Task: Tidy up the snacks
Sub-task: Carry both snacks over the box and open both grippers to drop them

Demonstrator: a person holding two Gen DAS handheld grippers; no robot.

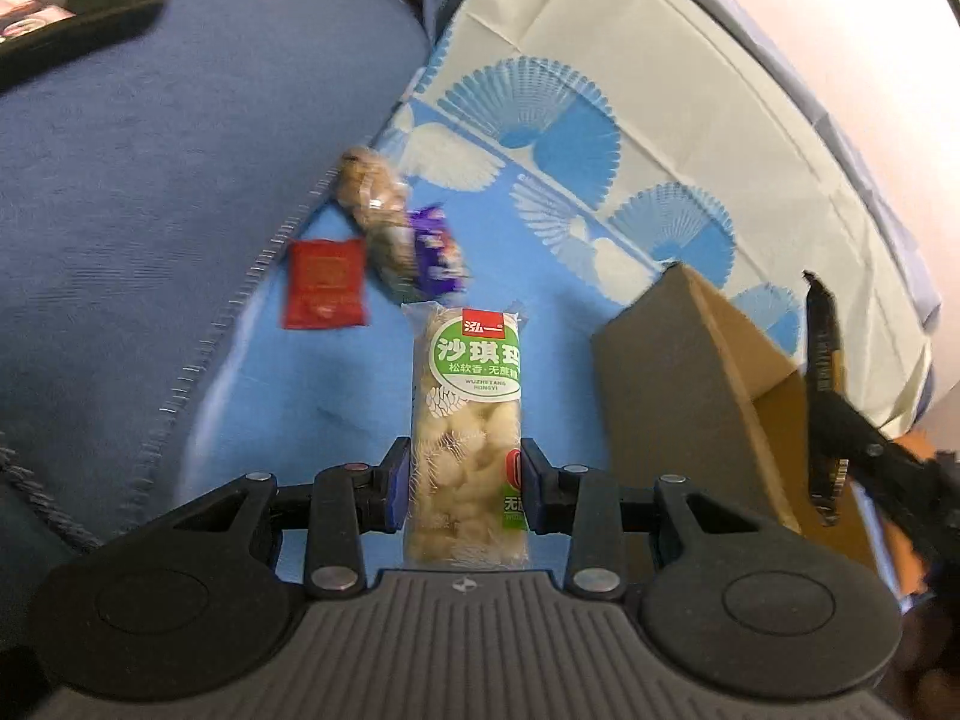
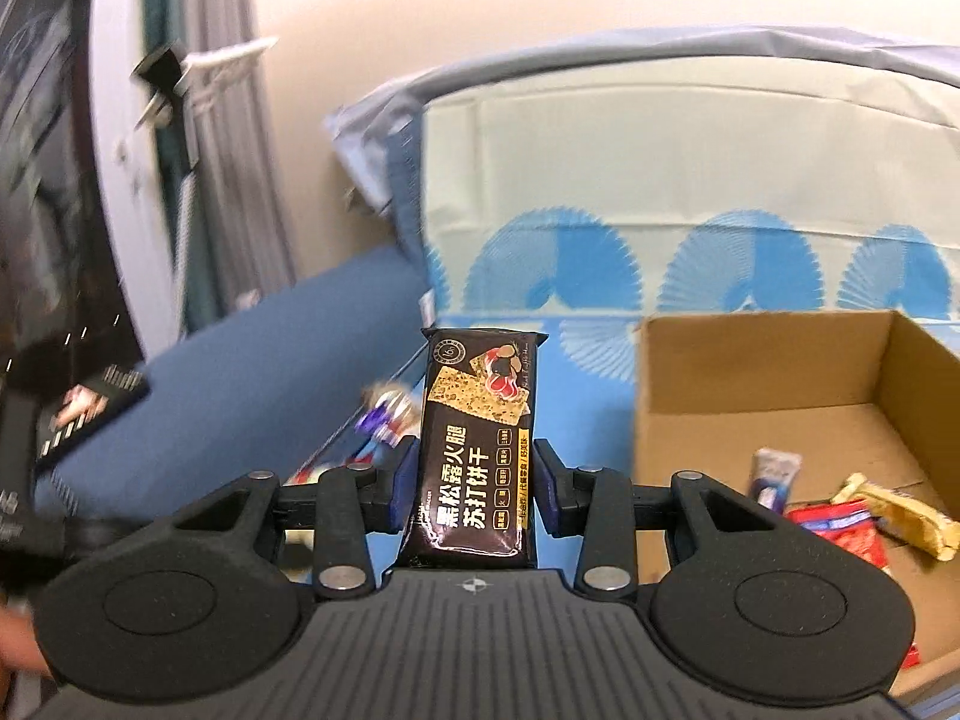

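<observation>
Only your right wrist view shows inside the cardboard box (image 2: 774, 378), lower right, holding loose snacks. Your right gripper (image 2: 474, 480) has its jaws clamped on a black cracker packet (image 2: 477, 450); your left gripper (image 1: 465, 477) clamps a sachima bar (image 1: 465, 420), frame centre.

Home bedroom, bed w/ blue blanket (image 1: 150, 192), fan-print sheet (image 1: 600, 138), pillow (image 2: 384, 138), curtain (image 2: 228, 180)

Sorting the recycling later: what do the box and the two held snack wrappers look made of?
Box: plain brown corrugated cardboard, matte, creased flaps. Green-label snack pack: clear glossy plastic film, contents showing through. Black cracker pack: shiny printed film, likely plastic or foil-lined; cannot tell which.
</observation>
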